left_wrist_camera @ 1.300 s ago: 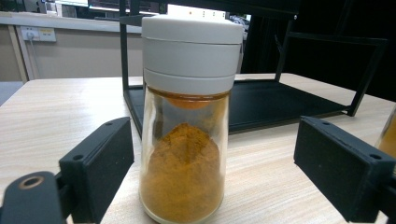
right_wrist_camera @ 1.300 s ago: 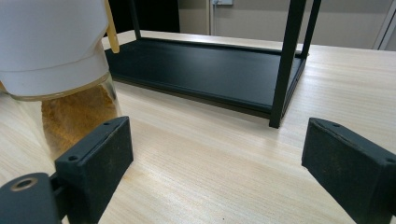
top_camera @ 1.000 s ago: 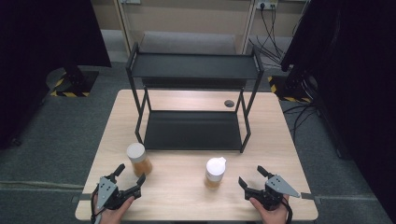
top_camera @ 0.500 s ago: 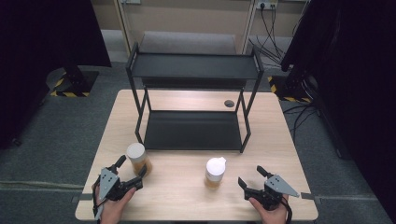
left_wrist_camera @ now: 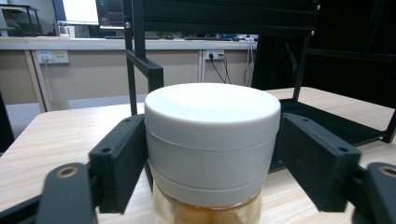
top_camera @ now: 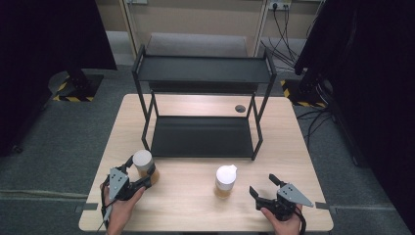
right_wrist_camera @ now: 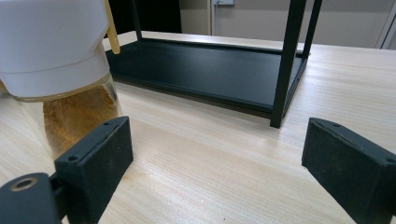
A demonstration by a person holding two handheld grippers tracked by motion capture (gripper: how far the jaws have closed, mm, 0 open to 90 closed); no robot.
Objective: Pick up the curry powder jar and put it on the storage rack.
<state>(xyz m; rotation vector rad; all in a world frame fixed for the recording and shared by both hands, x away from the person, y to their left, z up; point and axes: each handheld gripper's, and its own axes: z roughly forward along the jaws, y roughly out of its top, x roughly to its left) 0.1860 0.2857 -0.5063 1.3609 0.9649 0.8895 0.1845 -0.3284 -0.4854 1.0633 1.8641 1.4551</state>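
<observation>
Between the left gripper's (top_camera: 139,173) black fingers (left_wrist_camera: 119,163), just closed in against the smooth white round lid: glass jar (left_wrist_camera: 211,149) with amber contents, upright on the counter (top_camera: 186,205). Right gripper (top_camera: 264,186) released, fingers (right_wrist_camera: 95,161) spread over bare pale wood grain, second white-capped jar (top_camera: 225,181) just beside the left-hand one. Beyond both: matte black two-tier metal rack (top_camera: 203,107), then grey carpet.

High view: above me, facing 12 o'clock and down. My gripper views: low, close, both sharing the rack (top_camera: 203,137) (left_wrist_camera: 140,65) (right_wrist_camera: 205,70).
</observation>
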